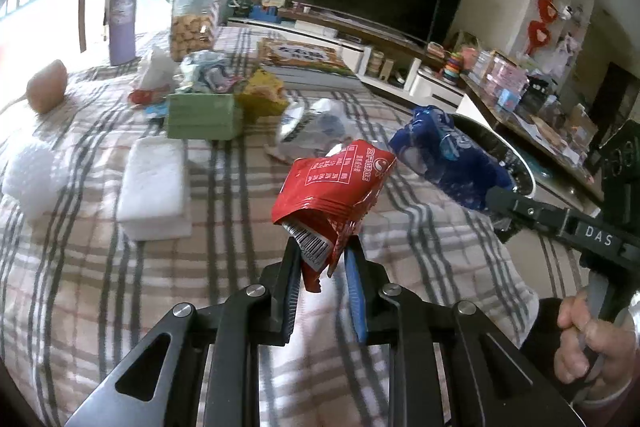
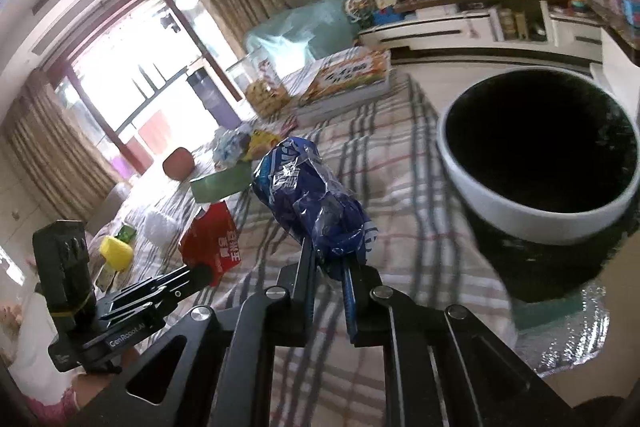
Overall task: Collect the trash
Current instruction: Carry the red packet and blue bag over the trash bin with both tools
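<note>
Left wrist view showed the left hand-held gripper (image 1: 326,259) clenched on a crumpled red wrapper (image 1: 334,187), glossy foil-like plastic with white print and a barcode flap, held clear above the table (image 1: 100,247), which wore a soft plaid cloth in grey and red stripes. Right wrist view showed the right hand-held gripper (image 2: 330,267) clenched on a blue wrapper (image 2: 312,203), crinkly shiny film bunched into a rough roll, also lifted off the cloth. Both pieces of trash were in the jaws, not on the table, so the pick-up part looked done and the carry to the bin seemed to be the step in hand. A round bin (image 2: 536,195) with a pale smooth rim and dark inside stood just off the table edge, near the blue wrapper and to its right. Next move probably calls for bringing each wrapper over that opening and letting go only once it hangs inside the rim; light film may cling to the pads or drift. More litter lay further back on the table: a clear-and-white wrapper (image 1: 308,127), a yellow packet (image 1: 262,95), white foam blocks (image 1: 154,187), beside a green box (image 1: 200,117).
</note>
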The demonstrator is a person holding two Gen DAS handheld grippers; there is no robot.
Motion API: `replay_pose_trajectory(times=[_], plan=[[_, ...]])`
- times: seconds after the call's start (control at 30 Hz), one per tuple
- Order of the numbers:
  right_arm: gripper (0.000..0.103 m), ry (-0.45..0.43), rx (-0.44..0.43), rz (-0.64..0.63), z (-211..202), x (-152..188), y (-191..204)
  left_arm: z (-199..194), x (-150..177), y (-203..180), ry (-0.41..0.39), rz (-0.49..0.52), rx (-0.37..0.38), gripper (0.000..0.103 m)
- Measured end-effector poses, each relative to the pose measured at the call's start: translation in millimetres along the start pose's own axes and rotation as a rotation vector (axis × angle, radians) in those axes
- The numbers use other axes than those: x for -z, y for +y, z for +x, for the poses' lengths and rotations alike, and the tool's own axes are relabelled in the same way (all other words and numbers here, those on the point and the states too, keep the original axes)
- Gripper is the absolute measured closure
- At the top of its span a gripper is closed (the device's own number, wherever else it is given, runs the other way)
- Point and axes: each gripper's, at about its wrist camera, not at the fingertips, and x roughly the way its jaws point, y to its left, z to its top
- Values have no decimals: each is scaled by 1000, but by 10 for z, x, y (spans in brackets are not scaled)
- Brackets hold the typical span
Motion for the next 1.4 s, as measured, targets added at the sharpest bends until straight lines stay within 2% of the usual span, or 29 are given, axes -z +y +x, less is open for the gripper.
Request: replay_pose_trajectory(times=[0.73, 1.4], plan=[[92, -111, 131, 79, -603, -53, -573, 484, -286, -699, 31, 122, 74, 83], [92, -128, 232, 117, -726, -219, -946, 952, -590, -1140, 41, 222, 148, 83]])
